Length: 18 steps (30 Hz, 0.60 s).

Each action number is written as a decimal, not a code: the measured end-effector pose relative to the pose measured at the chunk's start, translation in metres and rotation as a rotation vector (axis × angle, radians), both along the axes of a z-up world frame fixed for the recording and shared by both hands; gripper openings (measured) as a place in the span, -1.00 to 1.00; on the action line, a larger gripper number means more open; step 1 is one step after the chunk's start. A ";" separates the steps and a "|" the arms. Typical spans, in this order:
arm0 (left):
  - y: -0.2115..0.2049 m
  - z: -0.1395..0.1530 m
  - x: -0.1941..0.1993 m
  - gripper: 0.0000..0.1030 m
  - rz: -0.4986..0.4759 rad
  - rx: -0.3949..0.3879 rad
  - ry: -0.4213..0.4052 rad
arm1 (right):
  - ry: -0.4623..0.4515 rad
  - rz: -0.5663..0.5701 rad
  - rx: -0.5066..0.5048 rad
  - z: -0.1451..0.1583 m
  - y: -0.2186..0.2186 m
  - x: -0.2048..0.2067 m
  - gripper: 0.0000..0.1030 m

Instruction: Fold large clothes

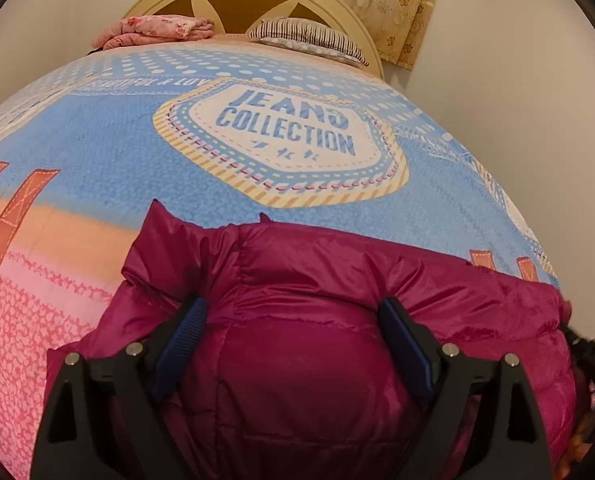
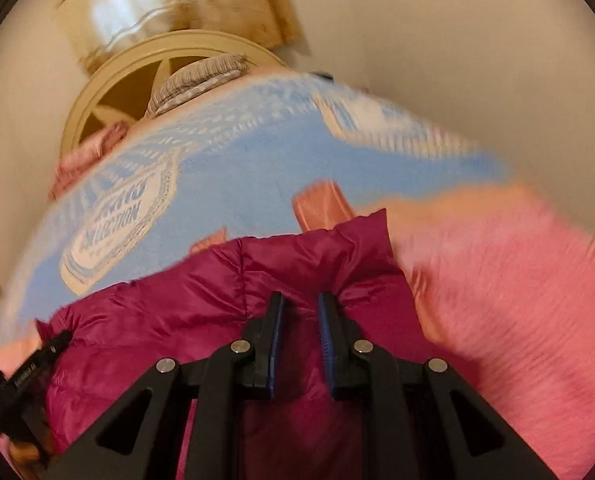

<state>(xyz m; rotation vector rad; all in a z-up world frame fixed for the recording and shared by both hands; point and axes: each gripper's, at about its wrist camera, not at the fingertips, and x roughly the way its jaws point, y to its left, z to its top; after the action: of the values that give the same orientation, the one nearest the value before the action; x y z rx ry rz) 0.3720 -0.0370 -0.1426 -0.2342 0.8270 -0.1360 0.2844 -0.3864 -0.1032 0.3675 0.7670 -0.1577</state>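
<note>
Now wide open, left gripper point(image 1: 293, 312) over magenta quilted puffer jacket point(image 1: 317, 360); right gripper point(image 2: 300, 312) seemingly pinching its fabric.

Bedspread point(image 1: 117, 168), left wrist view: white badge w/ blue caps "JEANS COLLECTION"; farther up a faint line reads approx. "BEAUTIFUL & LOV", rest cut off. Right wrist view: same badge blurred, only "COLLECTION" legible, upside down.
</note>
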 end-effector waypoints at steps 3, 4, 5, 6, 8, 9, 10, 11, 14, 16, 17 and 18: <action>-0.001 0.000 0.000 0.77 0.001 0.005 0.000 | -0.029 0.001 0.050 -0.014 -0.007 0.001 -0.68; -0.001 0.000 0.001 0.78 0.001 0.005 0.000 | -0.040 0.006 0.071 -0.016 -0.010 0.002 -0.68; -0.002 -0.001 0.001 0.78 0.000 0.006 0.002 | -0.050 0.005 0.103 -0.018 -0.015 0.002 -0.68; -0.002 0.000 0.001 0.79 -0.001 0.008 0.003 | -0.054 0.004 0.127 -0.020 -0.017 0.001 -0.68; -0.003 -0.001 0.001 0.79 -0.003 0.013 0.007 | -0.056 0.001 0.150 -0.022 -0.020 0.000 -0.68; -0.002 0.000 0.002 0.79 -0.005 0.013 0.012 | -0.050 0.001 0.141 -0.022 -0.018 0.001 -0.68; -0.002 0.001 0.002 0.79 -0.010 0.012 0.021 | -0.036 0.001 0.126 -0.020 -0.015 0.003 -0.68; 0.000 0.004 0.002 0.79 -0.025 0.013 0.043 | -0.009 0.001 0.108 -0.017 -0.013 0.005 -0.68; 0.016 0.027 -0.018 0.76 -0.067 -0.020 0.048 | -0.023 0.017 0.001 0.016 0.003 -0.006 -0.70; 0.037 0.044 -0.045 0.78 -0.062 -0.055 -0.006 | -0.124 0.091 -0.041 0.049 0.028 -0.031 -0.71; 0.045 0.048 -0.055 0.78 -0.055 -0.065 -0.019 | -0.143 0.127 -0.053 0.059 0.041 -0.039 -0.71; 0.063 0.052 -0.074 0.79 -0.029 -0.084 -0.033 | -0.159 0.173 -0.061 0.069 0.059 -0.049 -0.71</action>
<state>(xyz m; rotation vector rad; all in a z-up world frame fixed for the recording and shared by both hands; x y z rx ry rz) 0.2982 0.0255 -0.0904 -0.2987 0.7933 -0.2018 0.2349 -0.3279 -0.0347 0.2506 0.6318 0.0110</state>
